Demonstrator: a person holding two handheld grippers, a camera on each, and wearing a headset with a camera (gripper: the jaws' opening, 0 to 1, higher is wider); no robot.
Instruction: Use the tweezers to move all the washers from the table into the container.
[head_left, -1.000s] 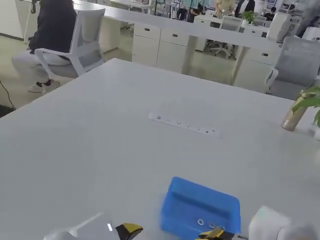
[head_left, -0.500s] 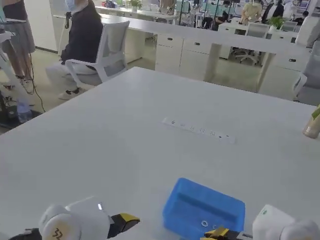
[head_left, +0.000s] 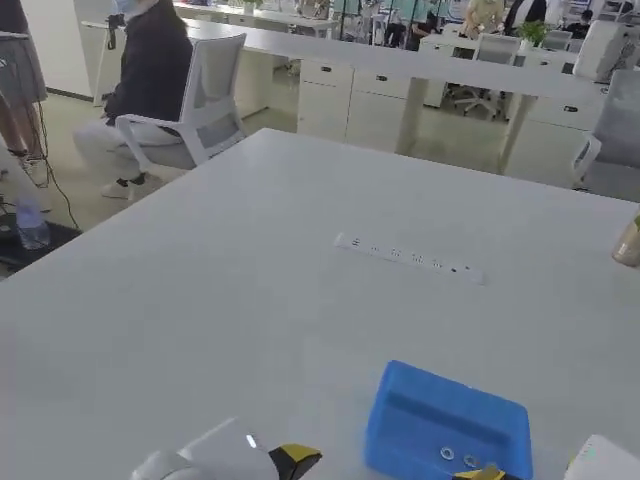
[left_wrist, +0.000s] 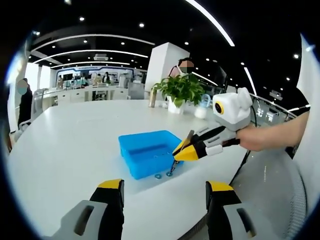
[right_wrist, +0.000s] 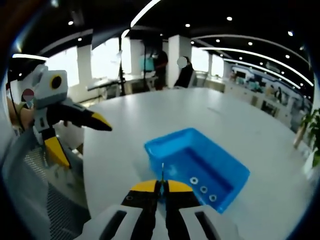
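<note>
Only the headset has shifted. Right gripper clamps tweezers; three washers lie in the near-edge container, loose washers wait outside. Left gripper gapes.

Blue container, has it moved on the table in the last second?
No. The blue container lies the same way and just as near in front of the power strip as before. The whole head view shifted, so the camera moved, not the container.

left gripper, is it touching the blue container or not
Apart. The left gripper view shows the open left gripper short of the blue container, with a strip of bare white table between its jaw tips and the container's near wall.
</note>
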